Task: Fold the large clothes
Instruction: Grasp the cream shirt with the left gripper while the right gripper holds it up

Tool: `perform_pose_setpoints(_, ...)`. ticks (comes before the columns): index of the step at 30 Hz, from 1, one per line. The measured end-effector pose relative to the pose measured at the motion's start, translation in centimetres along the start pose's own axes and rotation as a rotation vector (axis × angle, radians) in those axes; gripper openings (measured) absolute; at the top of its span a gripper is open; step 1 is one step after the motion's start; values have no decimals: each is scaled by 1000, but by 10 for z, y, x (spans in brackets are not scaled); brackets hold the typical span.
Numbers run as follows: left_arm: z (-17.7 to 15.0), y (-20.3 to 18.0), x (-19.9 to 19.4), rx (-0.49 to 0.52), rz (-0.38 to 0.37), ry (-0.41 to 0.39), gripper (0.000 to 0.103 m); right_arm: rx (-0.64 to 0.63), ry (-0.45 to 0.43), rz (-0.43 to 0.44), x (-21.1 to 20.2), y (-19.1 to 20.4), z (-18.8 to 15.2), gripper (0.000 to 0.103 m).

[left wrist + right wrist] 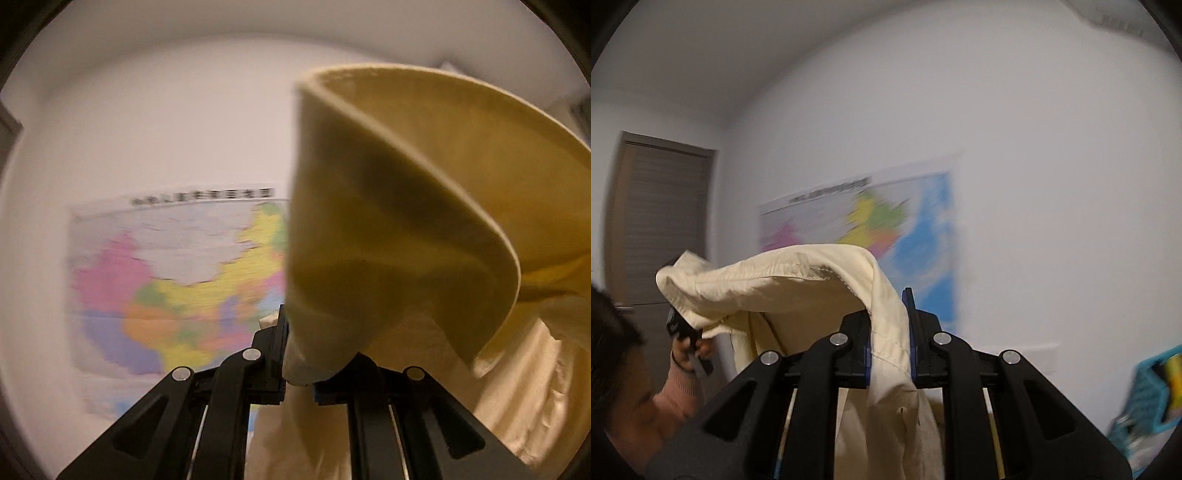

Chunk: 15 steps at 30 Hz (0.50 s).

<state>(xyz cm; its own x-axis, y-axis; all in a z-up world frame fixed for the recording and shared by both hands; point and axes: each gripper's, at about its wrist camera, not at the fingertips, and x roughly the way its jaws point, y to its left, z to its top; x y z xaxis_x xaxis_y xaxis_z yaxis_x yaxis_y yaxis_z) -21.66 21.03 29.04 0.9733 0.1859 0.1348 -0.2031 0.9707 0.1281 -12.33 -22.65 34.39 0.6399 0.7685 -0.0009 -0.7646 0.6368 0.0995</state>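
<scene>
A large pale yellow garment (388, 221) is held up in the air between both grippers. My left gripper (299, 373) is shut on a bunched edge of it, and the cloth billows up and to the right. My right gripper (890, 354) is shut on another edge of the same garment (775, 284), which arches leftward to the left gripper (683, 328), held by a hand in a pink sleeve. The rest of the cloth hangs down below the fingers. Both views are motion-blurred.
A coloured wall map (177, 280) hangs on the white wall ahead, also in the right wrist view (886, 229). A brown door (661, 218) is at the left. A turquoise basket (1152, 391) sits at the lower right. The person's head (617, 350) is at the lower left.
</scene>
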Motion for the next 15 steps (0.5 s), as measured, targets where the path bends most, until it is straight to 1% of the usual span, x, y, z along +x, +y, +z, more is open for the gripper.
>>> perform_pose_setpoints(2,-8,9,-10,70,69,53,8,24,38,51,17,5,-18,13)
perform_pose_setpoints(3,-14,11,-6,95,96,82,8,46,66,74,30,4,-28,13)
perform_pose_setpoints(4,-24,15,3,119,120,130,8,72,93,95,47,0,-38,13)
perform_pose_setpoints(5,-32,18,14,135,130,173,8,107,117,110,63,-4,-45,13)
perform_pose_setpoints(7,-63,30,60,137,132,314,8,165,161,130,99,-19,-62,13)
perform_pose_setpoints(8,-74,33,76,138,128,353,8,200,195,122,123,-32,-78,14)
perform_pose_setpoints(9,-97,38,109,132,125,432,8,256,240,125,150,-46,-93,14)
perform_pose_setpoints(10,-118,41,133,122,122,484,8,278,293,113,179,-59,-111,14)
perform_pose_setpoints(11,-142,44,163,127,115,543,8,306,342,73,203,-74,-130,14)
perform_pose_setpoints(12,-165,46,190,115,112,597,8,361,385,55,226,-93,-152,14)
perform_pose_setpoints(13,-181,49,225,103,101,637,8,382,424,42,242,-107,-174,14)
perform_pose_setpoints(14,-214,51,259,84,88,714,8,416,488,-15,266,-127,-200,14)
perform_pose_setpoints(15,-236,53,286,68,82,766,8,465,529,-39,285,-140,-225,14)
